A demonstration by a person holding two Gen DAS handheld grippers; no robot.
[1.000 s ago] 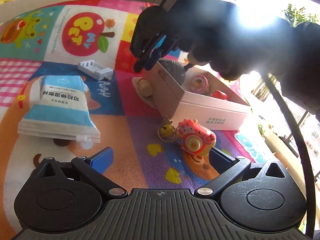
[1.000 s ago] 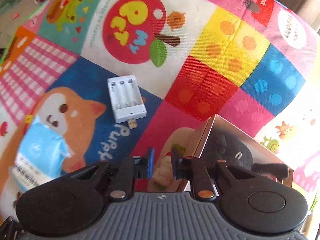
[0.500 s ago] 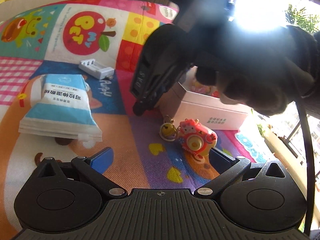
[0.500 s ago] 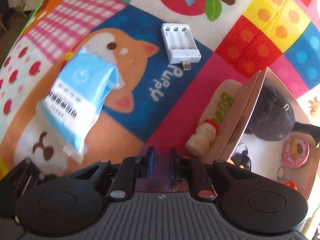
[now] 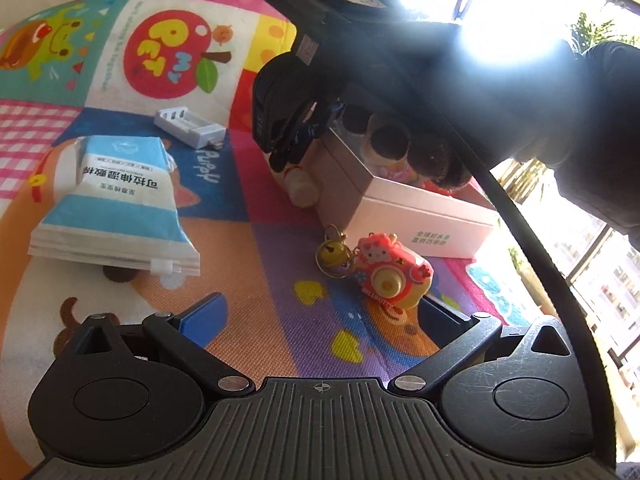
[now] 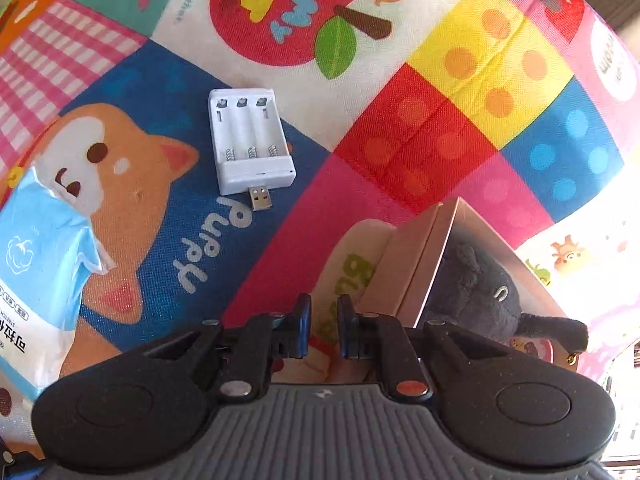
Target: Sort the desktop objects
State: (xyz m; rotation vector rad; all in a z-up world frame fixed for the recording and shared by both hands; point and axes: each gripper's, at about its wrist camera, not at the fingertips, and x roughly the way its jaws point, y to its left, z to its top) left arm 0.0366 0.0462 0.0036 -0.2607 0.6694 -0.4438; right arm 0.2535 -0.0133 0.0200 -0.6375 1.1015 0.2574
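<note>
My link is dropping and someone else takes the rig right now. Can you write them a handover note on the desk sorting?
Left claw: open, empty, low over the mat, with the toy camera keychain just ahead.
Right claw: shut, gripping nothing, pointing down over the small bottle lying beside the box.
Done: black plush and some small, partly hidden items are in the box.
Left on the mat: bottle, keychain, battery charger, blue-white packet.
The right claw likely has to open before taking the bottle.

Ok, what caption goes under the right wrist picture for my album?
Shut right tool hovering over a small bottle beside the box, near a white battery charger.
</note>
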